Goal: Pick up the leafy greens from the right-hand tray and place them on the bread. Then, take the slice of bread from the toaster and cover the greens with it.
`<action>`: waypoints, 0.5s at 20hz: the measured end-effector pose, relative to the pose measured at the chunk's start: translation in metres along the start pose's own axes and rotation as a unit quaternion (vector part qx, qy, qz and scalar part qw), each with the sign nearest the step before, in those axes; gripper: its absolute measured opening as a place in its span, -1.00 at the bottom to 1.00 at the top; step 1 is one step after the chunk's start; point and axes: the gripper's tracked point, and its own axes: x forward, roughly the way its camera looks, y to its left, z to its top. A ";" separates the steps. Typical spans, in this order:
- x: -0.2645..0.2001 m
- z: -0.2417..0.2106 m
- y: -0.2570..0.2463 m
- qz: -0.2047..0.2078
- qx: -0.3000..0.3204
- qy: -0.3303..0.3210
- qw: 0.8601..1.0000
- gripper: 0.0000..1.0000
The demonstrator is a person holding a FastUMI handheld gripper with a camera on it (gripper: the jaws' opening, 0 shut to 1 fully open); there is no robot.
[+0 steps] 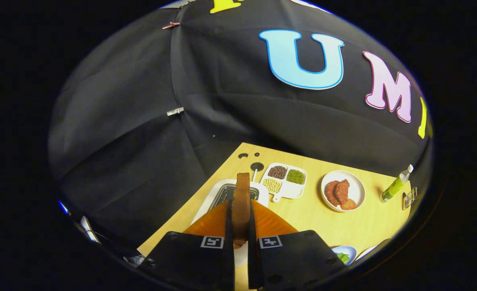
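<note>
My gripper (241, 220) is shut on a slice of brown bread (241, 194), held upright on edge between both fingers (212, 222). Its top end sticks out beyond the fingertips. Right below and beyond the slice sits the white toaster (258, 195) with its dark slot. The bread is lifted above the slot. A bit of leafy greens (343, 257) shows on a blue-rimmed plate (349, 251) to the right of my fingers, near the table's front edge.
On the wooden table (311, 214), beyond the toaster, a white divided dish (285, 181) holds beans and seeds. A white plate with reddish meat (342, 191) stands to its right. Further right are a green bottle (396, 185) and a small metal object (409, 198).
</note>
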 end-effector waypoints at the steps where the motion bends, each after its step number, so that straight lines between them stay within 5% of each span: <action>1: -0.008 0.006 -0.006 -0.002 0.003 -0.008 1.000 -0.66; 10: -0.104 0.017 -0.105 -0.030 0.032 -0.038 0.998 -0.66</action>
